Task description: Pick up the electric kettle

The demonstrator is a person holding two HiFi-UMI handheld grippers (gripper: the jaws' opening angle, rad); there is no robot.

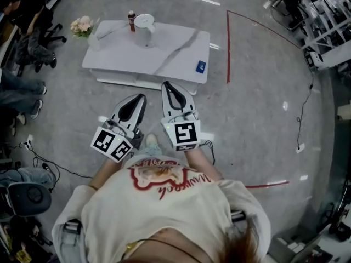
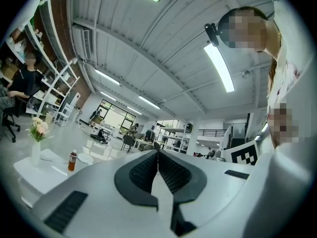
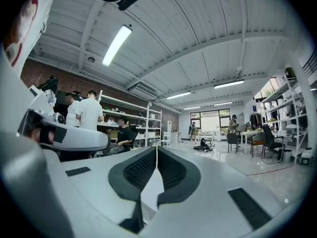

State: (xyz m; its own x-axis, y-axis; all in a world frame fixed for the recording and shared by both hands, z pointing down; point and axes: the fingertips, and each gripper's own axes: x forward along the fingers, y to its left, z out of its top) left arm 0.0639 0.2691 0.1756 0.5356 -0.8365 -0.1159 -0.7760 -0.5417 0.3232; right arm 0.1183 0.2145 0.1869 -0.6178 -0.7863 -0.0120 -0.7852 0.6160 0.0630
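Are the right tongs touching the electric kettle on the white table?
Apart. In the head view, the right tongs are shut and empty, and a stretch of bare tabletop lies between their tips and the electric kettle.

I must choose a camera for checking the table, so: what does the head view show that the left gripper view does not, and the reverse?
Only the head view: the blue card on the table and the red line on the floor. Only the left gripper view: the ceiling lamps and the far windows. Both: the table, the bottle, the flowers and the left gripper, its fingers closed together.
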